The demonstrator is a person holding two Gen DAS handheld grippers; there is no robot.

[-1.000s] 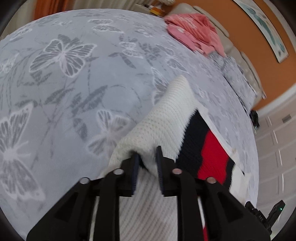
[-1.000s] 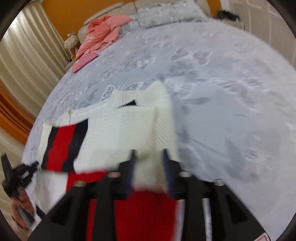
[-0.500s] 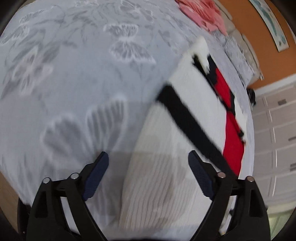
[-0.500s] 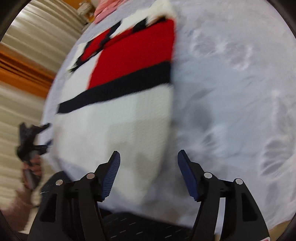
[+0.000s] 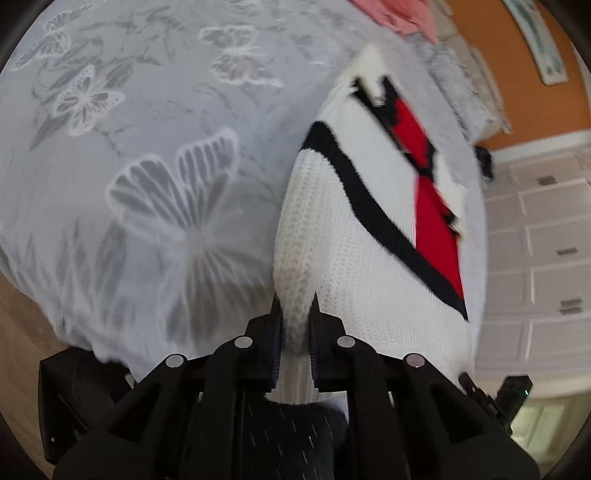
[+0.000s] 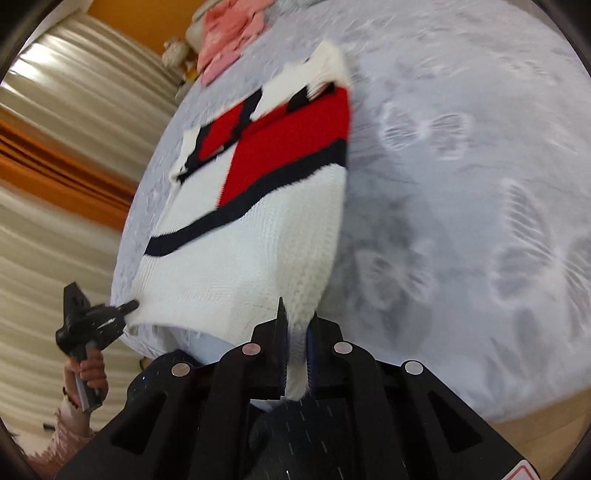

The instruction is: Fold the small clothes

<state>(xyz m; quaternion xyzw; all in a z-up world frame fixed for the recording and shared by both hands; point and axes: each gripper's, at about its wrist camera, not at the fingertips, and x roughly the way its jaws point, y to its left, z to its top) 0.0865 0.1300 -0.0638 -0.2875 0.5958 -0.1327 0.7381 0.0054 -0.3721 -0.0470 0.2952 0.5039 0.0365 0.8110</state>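
Observation:
A white knit sweater [image 5: 351, 229] with a black stripe and red blocks lies flat on the butterfly-print bedspread [image 5: 147, 147], its hem at the bed's near edge. My left gripper [image 5: 294, 299] is closing its jaws on the left hem corner, with white knit pinched between the pads. In the right wrist view the sweater [image 6: 240, 240] stretches away up the bed. My right gripper [image 6: 297, 308] is closing on the right hem corner, and fabric fills the narrow gap. The left gripper [image 6: 127, 306] shows there at the other corner, held by a hand [image 6: 88, 373].
Pink clothes [image 5: 402, 14] [image 6: 229, 55] lie in a heap at the far end of the bed. White cabinet doors [image 5: 546, 240] stand beyond the right side, and beige curtains [image 6: 55, 129] hang on the left. Bedspread [image 6: 461, 184] extends to the right of the sweater.
Both grippers let go of the folded-in sleeves, drew back wide open to the sweater's near hem, and have now closed on its two corners.

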